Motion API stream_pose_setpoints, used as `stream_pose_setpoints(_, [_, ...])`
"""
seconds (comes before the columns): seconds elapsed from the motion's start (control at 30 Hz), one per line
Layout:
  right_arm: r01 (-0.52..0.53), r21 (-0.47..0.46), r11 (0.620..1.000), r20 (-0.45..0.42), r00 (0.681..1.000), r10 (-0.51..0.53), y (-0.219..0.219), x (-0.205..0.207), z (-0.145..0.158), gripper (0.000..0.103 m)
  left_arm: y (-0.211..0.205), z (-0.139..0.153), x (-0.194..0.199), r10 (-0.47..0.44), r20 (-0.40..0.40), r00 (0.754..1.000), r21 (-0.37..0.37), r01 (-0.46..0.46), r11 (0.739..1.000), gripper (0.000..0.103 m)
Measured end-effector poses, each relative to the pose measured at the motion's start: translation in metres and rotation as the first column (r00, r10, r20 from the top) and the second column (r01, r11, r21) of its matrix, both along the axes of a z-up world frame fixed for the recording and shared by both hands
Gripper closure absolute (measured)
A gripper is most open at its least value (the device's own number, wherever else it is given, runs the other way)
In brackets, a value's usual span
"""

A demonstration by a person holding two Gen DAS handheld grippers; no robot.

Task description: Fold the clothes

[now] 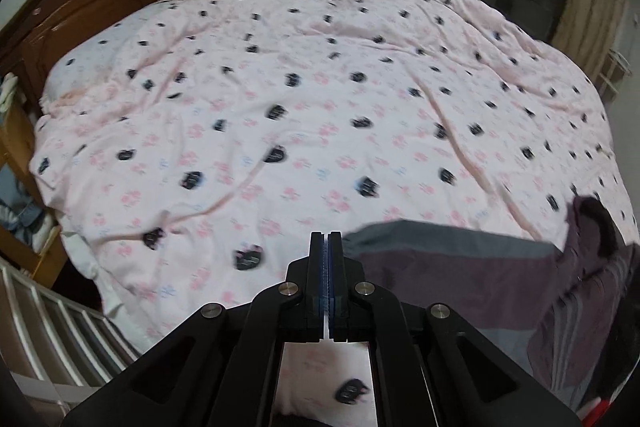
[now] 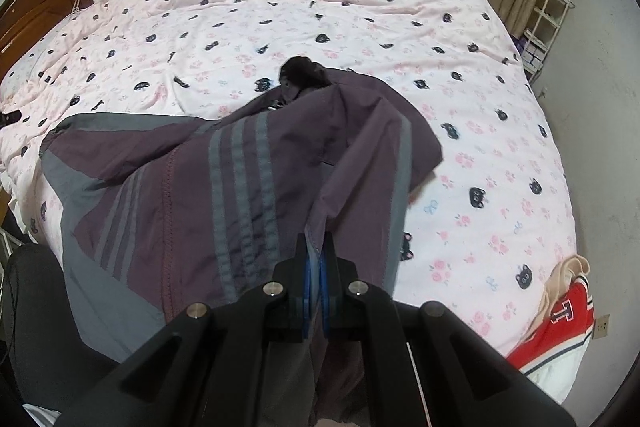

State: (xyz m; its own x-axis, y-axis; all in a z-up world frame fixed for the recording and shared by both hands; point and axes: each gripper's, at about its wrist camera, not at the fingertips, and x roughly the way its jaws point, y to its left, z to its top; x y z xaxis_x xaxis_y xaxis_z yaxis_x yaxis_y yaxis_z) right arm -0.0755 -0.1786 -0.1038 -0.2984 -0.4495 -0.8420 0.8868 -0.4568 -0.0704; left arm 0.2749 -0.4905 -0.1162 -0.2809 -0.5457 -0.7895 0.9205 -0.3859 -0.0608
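Right gripper (image 2: 315,247) clamps the jacket (image 2: 224,179) edge to drape it over the bed (image 2: 500,155); left gripper (image 1: 326,243) is closed empty at the jacket's 9 o'clock.

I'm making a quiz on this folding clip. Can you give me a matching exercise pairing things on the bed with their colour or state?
Things:
1. jacket
2. quilt
3. red garment
4. left gripper

Descriptions:
A. pink, printed with dark cat faces
B. shut, nothing between its fingers
C. white letter T, at the bed's edge
D. purple with grey stripes, pinched by the right gripper

Pairs: 1-D, 2-A, 3-C, 4-B
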Motion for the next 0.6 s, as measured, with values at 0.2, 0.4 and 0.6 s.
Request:
stream_pose_setpoints(0.2, [0.034,0.004,0.999,-0.003,0.999,-0.034,0.017,-0.011,0.006,0.099,0.025,-0.008,-0.038,-0.113,-0.023,0.993,0.042,0.113,0.993,0.088])
stream_pose_setpoints(0.4, [0.071,0.033,0.997,-0.024,0.997,-0.071,0.045,-0.017,0.019,0.099,0.062,-0.01,-0.071,-0.243,-0.085,0.966,0.047,0.248,0.968,0.063])
stream_pose_setpoints(0.6, [0.108,0.094,0.99,-0.004,0.994,-0.108,0.081,-0.021,0.005,0.099,0.083,-0.021,-0.096,-0.31,-0.101,0.945,0.068,0.317,0.946,0.056])
